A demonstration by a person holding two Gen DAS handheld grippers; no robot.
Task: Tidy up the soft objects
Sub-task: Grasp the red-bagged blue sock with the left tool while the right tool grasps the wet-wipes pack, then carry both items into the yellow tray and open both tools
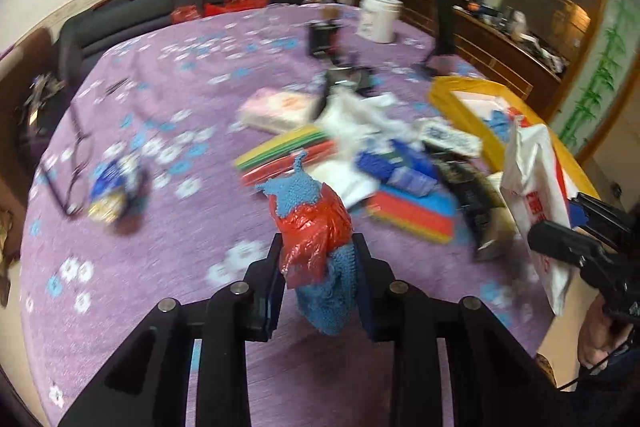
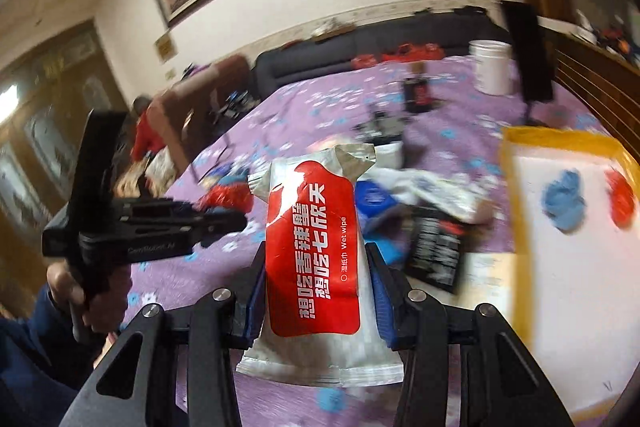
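L gripper [image 1: 316, 263]: jaws clamped on a soft bundle [image 1: 316, 227], a blue knit cloth w/ a red plastic bag wrapped round its middle. Pads pinch it low down, so the top sticks up past the fingertips and the bottom hangs below them. It looks clear of the purple bedspread [image 1: 132, 251], so prob. mid-carry rather than mid-pick.

R gripper [image 2: 316, 267]: jaws closed on a wet-wipe pack [image 2: 312, 255], silver w/ a red label. Blue pads squeeze both long edges, pack lengthwise along the fingers, top end twd the bed's clutter. An edge grip suits a flat squashy pouch: it can't slip sideways.

Outward: a pile of stuff mid-bed, incl. coloured foam sheets [image 1: 288, 151], a tissue pack [image 1: 280, 107], white bags and blue packets. A yellow-rimmed tray [image 2: 516, 143] sits to the right of it. Inside, a blue cloth ball [image 2: 564, 203] and a red item [image 2: 622, 203] already lie on its white floor, so it's prob. the drop-off for soft things. Both held items are near it, neither over it yet.

Pose: both grippers tilt down twd the bed, side by side. L-wrist view shows the R gripper at far right; R-wrist view shows the L gripper at left, held by a hand [image 2: 100, 303] in a dark blue sleeve. Motion blur across both views.
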